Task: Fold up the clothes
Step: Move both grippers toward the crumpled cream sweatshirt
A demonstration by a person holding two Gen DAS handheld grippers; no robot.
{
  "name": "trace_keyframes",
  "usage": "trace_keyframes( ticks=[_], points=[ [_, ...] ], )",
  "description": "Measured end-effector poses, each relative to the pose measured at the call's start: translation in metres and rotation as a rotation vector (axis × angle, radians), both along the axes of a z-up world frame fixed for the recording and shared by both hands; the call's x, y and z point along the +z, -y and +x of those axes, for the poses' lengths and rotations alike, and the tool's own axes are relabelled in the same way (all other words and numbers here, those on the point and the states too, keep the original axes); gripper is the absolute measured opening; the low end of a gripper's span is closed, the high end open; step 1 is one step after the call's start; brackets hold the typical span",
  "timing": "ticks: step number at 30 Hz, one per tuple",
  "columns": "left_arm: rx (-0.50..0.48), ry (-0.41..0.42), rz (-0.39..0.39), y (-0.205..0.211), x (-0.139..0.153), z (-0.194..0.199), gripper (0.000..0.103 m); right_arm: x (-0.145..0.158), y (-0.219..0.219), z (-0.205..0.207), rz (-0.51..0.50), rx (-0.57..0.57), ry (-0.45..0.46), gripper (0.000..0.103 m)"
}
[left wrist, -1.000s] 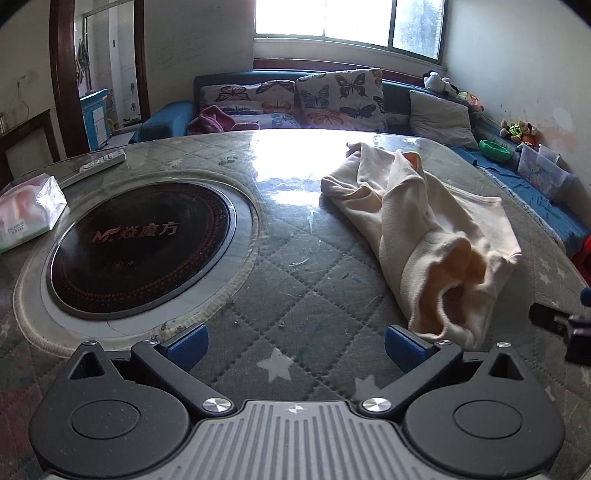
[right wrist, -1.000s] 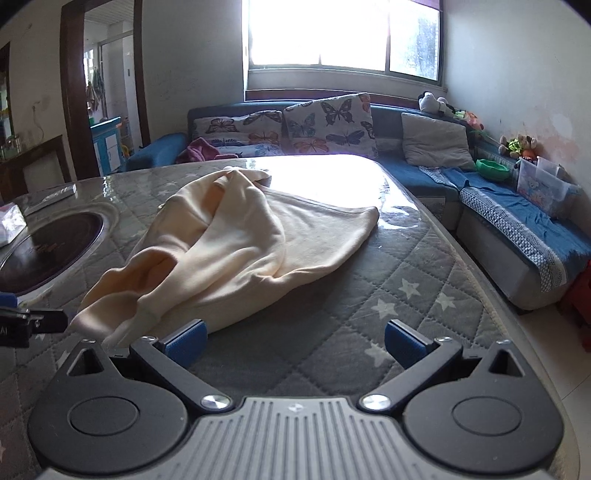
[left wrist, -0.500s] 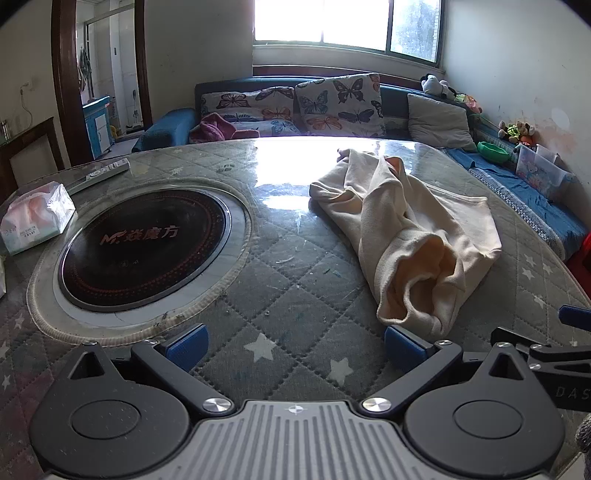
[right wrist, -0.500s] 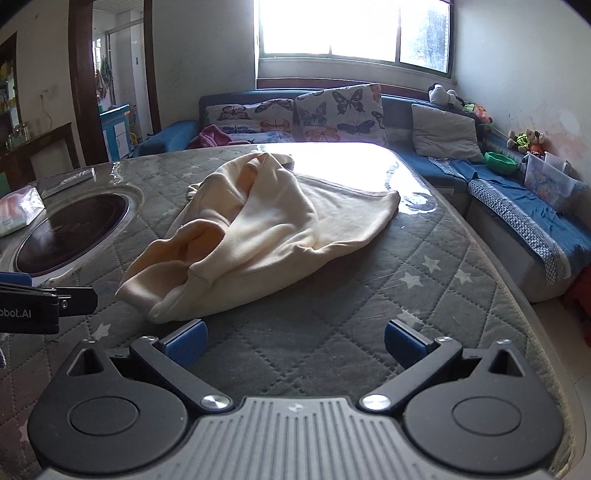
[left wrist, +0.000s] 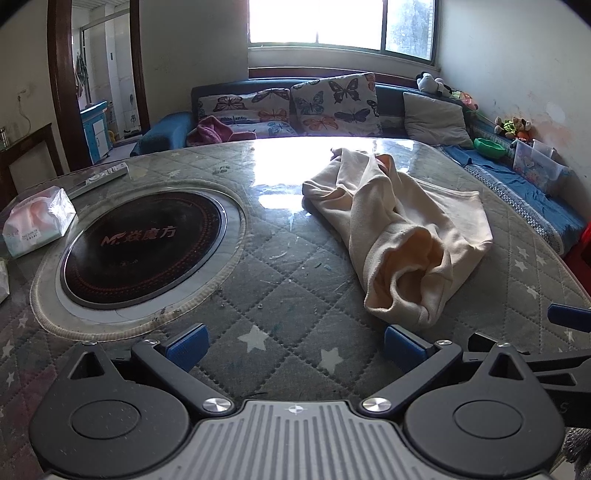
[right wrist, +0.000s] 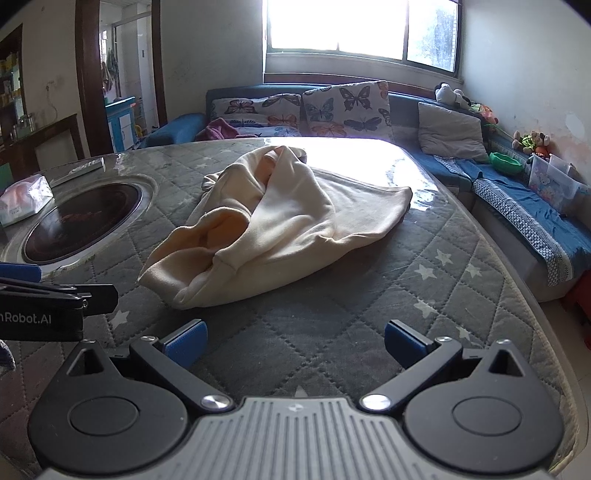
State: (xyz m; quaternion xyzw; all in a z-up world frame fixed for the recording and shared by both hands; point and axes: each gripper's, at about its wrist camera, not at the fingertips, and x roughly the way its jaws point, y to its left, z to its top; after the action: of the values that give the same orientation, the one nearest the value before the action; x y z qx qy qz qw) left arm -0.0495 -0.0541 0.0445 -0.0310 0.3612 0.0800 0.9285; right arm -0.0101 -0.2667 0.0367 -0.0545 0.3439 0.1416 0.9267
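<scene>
- My left gripper (left wrist: 293, 345) is hovering low over the near edge of the table, jaws spread wide, nothing between the blue pads (left wrist: 186, 343).
- My right gripper (right wrist: 293, 341) is doing the same beside it: jaws wide apart, holding nothing, pads (right wrist: 400, 339) clear of the cloth.
- I am seeing each tool in the other's view: the right one's blue tip at the right edge of the left wrist view, the left one's black body at the left edge of the right wrist view.
- Both are sitting over a grey quilted table cover (left wrist: 280, 295) with white stars, under a glossy top sheet.
- The cream garment (left wrist: 402, 229) is lying crumpled just ahead of both grippers, on the right half of the table; its open cuff or hem, showing a peach lining, is facing me and lying near the left gripper's right pad, not touching it.
- I cannot tell what kind of garment it is.
- Left of it, a round black induction cooktop (left wrist: 144, 245) is set into the table.
- Farther left, a tissue pack (left wrist: 37, 221) is resting near the edge, a remote control (left wrist: 107, 175) beyond it.
- Past the table, butterfly cushions (right wrist: 347, 109) are leaning on a blue sofa under a bright window (right wrist: 354, 26).
</scene>
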Motion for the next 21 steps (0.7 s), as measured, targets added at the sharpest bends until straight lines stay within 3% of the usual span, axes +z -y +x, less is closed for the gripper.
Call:
trace_keyframes(
  ticks=[21],
  points=[
    [0.003, -0.024, 0.002, 0.0034, 0.0, 0.0042, 0.103, -0.0008, -0.0021, 0.0014, -0.015, -0.005, -0.016, 0.103]
  ],
)
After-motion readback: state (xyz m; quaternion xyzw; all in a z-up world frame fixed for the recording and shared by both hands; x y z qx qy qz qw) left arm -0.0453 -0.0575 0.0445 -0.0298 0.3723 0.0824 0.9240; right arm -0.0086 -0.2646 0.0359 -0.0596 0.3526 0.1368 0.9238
